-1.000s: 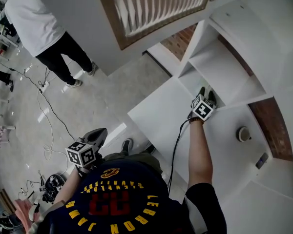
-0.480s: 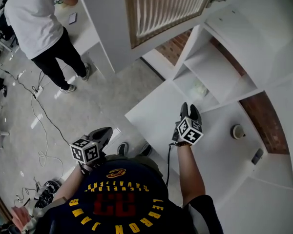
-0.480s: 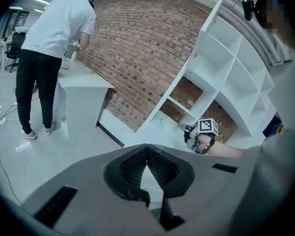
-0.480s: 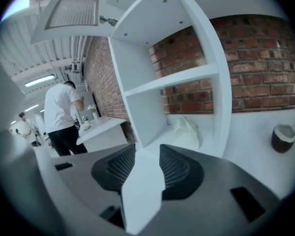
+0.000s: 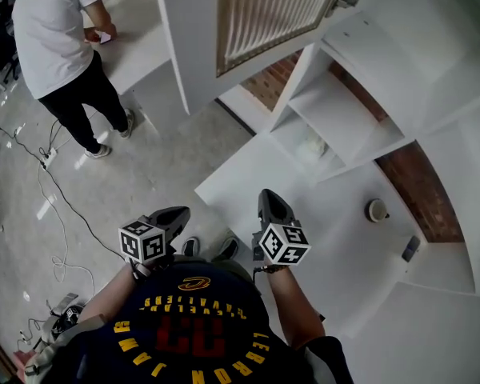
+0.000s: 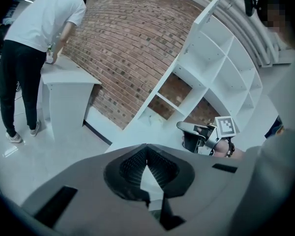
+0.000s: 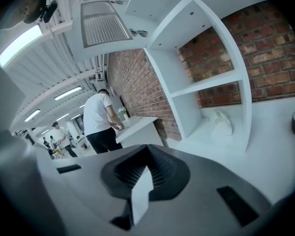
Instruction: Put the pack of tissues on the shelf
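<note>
The pack of tissues (image 5: 312, 145), white and crumpled, lies alone in the lowest compartment of the white shelf (image 5: 348, 114); the right gripper view also shows the pack (image 7: 220, 123) against the brick back wall. My right gripper (image 5: 269, 200) hovers over the white tabletop (image 5: 248, 174), well short of the shelf, and its jaws have closed together on nothing (image 7: 147, 149). My left gripper (image 5: 176, 214) hangs by my body over the floor, shut and empty (image 6: 146, 147). In the left gripper view the right gripper (image 6: 196, 134) shows from the side.
A small round object (image 5: 376, 210) and a dark flat item (image 5: 410, 248) sit on the tabletop to the right. A slatted cabinet door (image 5: 264, 14) hangs open above. A person in a white shirt (image 5: 60, 38) stands at a counter far left. Cables (image 5: 56, 214) lie on the floor.
My right gripper has pulled back from the shelf compartment toward my body and closed its jaws. The tissue pack stays behind on the shelf. The left gripper has barely moved.
</note>
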`<state>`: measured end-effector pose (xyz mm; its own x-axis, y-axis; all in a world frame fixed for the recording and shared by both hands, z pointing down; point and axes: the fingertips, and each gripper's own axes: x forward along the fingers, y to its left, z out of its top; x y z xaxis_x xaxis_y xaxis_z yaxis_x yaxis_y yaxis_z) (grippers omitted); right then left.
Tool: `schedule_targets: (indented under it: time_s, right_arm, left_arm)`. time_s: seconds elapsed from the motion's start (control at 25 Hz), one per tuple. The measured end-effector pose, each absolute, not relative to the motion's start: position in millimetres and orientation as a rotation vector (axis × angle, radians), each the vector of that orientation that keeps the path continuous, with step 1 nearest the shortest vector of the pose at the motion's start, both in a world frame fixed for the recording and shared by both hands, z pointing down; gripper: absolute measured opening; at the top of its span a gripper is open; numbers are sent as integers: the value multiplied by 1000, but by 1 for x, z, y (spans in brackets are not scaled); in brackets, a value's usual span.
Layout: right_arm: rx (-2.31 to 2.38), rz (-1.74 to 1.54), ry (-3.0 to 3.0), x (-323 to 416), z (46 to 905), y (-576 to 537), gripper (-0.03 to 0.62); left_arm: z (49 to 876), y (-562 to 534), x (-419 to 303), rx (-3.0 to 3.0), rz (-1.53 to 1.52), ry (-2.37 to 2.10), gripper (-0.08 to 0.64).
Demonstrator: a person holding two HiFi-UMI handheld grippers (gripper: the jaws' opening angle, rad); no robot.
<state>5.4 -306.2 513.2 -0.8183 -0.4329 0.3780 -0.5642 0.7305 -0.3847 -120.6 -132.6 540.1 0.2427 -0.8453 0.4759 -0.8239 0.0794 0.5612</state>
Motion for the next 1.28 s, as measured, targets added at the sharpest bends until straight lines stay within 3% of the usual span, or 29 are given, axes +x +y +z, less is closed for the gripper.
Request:
schedule_targets:
  time_s: [0.44,0.92,1.28]
  right_arm:
    - [664,620,-2759,-12,453,-248,8]
    - [879,496,-2762,33,412,-240,8]
    - [1022,437,-2768,61,397,-234,8]
  left_arm:
    - [511,-156,-106,1892,2,-1507,2]
    - [430,-197,-48,2231,-51,-1343,2]
    - [437,-197,-8,2314,3,-1208,2]
